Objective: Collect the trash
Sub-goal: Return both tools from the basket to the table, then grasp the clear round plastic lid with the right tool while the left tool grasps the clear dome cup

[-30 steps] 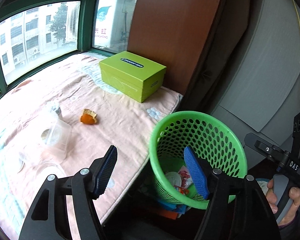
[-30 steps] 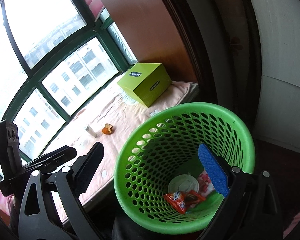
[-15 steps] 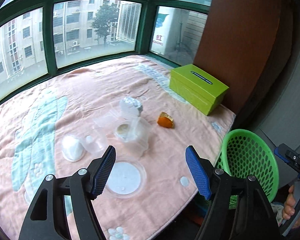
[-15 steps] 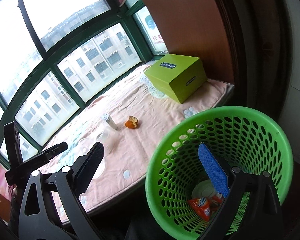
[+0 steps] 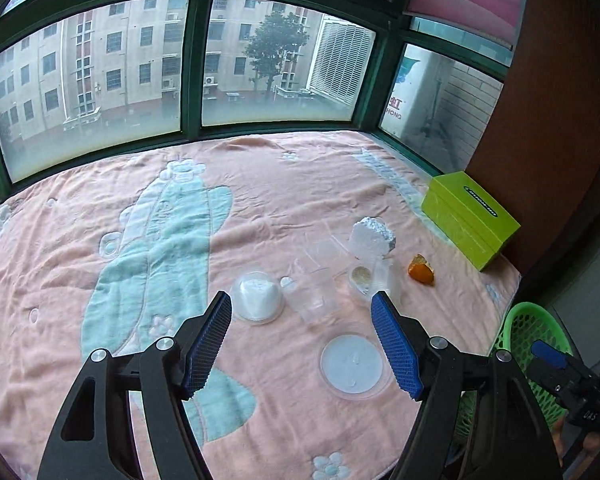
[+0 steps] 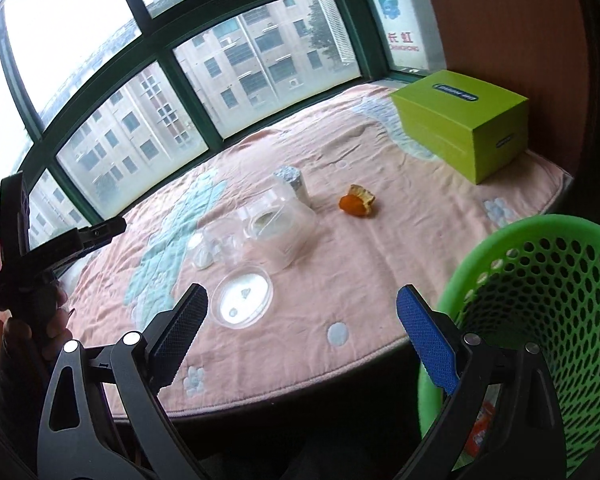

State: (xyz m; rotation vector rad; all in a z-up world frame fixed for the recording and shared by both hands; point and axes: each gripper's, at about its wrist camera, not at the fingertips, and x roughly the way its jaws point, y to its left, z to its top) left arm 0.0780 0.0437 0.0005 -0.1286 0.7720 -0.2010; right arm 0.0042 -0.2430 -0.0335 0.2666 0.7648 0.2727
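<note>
Trash lies on the pink blanket (image 5: 100, 216): a round clear lid (image 5: 352, 365), a clear dome cup (image 5: 257, 295), a clear cup (image 5: 310, 294), a clear tub on its side (image 5: 370, 276) with a crumpled white lid (image 5: 373, 236), and an orange peel (image 5: 421, 270). My left gripper (image 5: 301, 345) is open and empty above the lid and cups. My right gripper (image 6: 302, 334) is open and empty over the blanket's front edge, near the lid (image 6: 242, 299); the tub (image 6: 280, 226) and peel (image 6: 357, 202) lie beyond. The green mesh basket (image 6: 540, 280) stands at its right.
A lime-green box (image 5: 470, 220) sits at the blanket's right end by a brown panel; it also shows in the right wrist view (image 6: 464, 120). Green-framed windows ring the far side. The basket (image 5: 528, 340) stands below the blanket's right edge.
Both grippers swung left from the basket to the blanket. The left one now faces the trash pile. The right one has the basket only at its right edge. Both stayed open.
</note>
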